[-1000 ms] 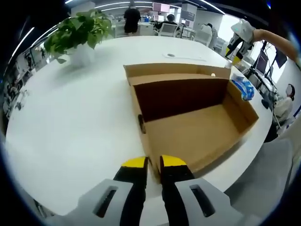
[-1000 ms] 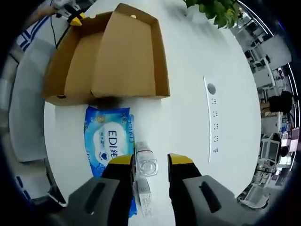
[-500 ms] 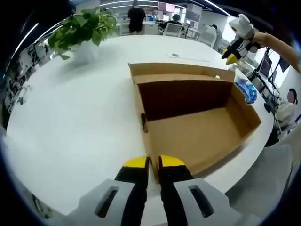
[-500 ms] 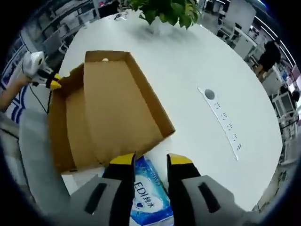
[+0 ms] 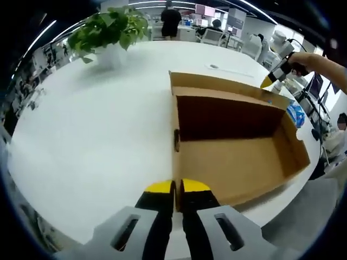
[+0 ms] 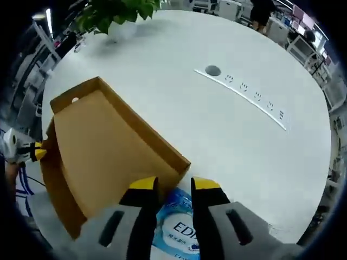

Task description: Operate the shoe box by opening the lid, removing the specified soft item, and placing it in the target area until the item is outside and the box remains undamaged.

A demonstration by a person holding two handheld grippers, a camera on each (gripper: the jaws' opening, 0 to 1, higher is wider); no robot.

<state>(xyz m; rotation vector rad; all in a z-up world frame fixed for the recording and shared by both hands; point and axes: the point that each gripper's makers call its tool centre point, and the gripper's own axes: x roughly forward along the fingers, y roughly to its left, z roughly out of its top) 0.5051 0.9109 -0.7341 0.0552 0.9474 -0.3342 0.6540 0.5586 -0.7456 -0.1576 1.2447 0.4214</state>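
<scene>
Shoe box (image 5: 238, 157): brown cardboard, open, lid (image 5: 227, 89) folded back and upright; stands on the white table (image 5: 92, 124) near its edge; interior bare.
Left claw (image 5: 177, 189): clenched on the box's near wall, yellow tips either side of the cardboard.
Right claw (image 6: 174, 187): jaws parted, grasping nothing, above the box's corner (image 6: 181, 162).
Blue wipes pack (image 6: 181, 230): soft item, lying on the table just outside that corner.
Potted plant (image 5: 111, 32): far table edge.

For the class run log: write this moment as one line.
left gripper: shut on box wall | right gripper: open above wipes pack | shoe box: open, empty
</scene>
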